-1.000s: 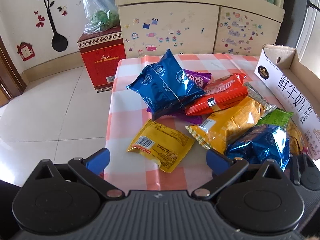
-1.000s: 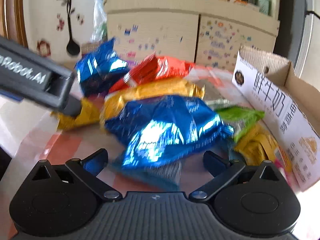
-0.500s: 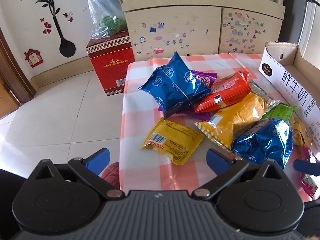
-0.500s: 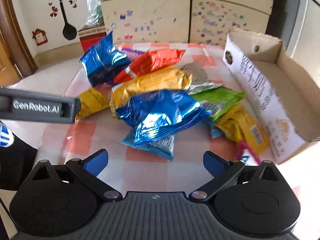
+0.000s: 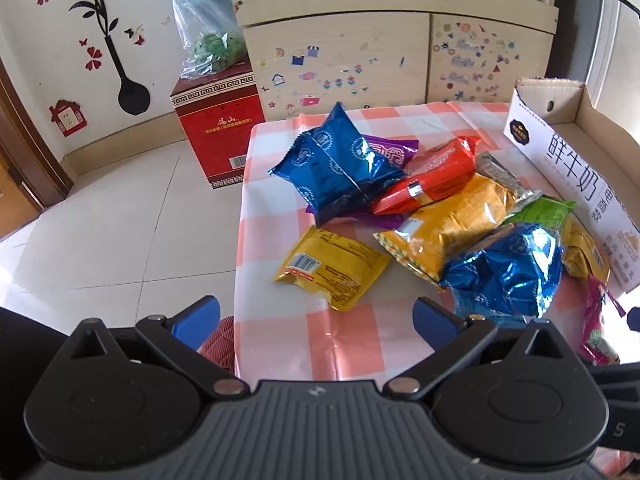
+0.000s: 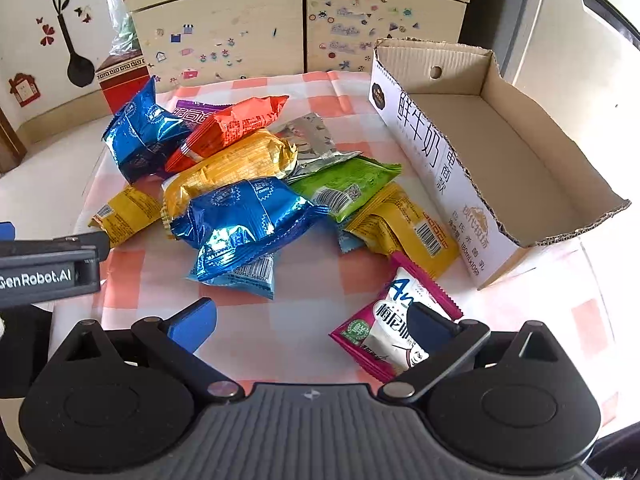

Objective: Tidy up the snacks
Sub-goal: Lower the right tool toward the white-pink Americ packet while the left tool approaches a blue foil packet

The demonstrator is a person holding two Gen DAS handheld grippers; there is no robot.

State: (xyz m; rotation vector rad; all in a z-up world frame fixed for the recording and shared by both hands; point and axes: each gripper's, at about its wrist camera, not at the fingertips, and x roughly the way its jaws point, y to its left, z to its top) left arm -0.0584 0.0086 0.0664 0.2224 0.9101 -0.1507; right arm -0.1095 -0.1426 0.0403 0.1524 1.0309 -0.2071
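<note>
Both empty: left gripper (image 5: 316,314) and right gripper (image 6: 310,318) spread wide, poised near snack packets (image 6: 244,184) for loading into cardboard box (image 6: 520,160) at right.

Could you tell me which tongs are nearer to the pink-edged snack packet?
Right. The right tongs have one finger over the pink-edged packet; the left tongs are across the table by the yellow packet.

We see a loose heap of snack packets on the checked cloth: two shiny blue bags (image 6: 244,228) (image 6: 140,136), an orange bag (image 6: 232,124), a yellow bag (image 6: 228,168), a green packet (image 6: 348,184). A pink packet (image 6: 384,320) lies apart, near the open cardboard box (image 6: 516,168).
</note>
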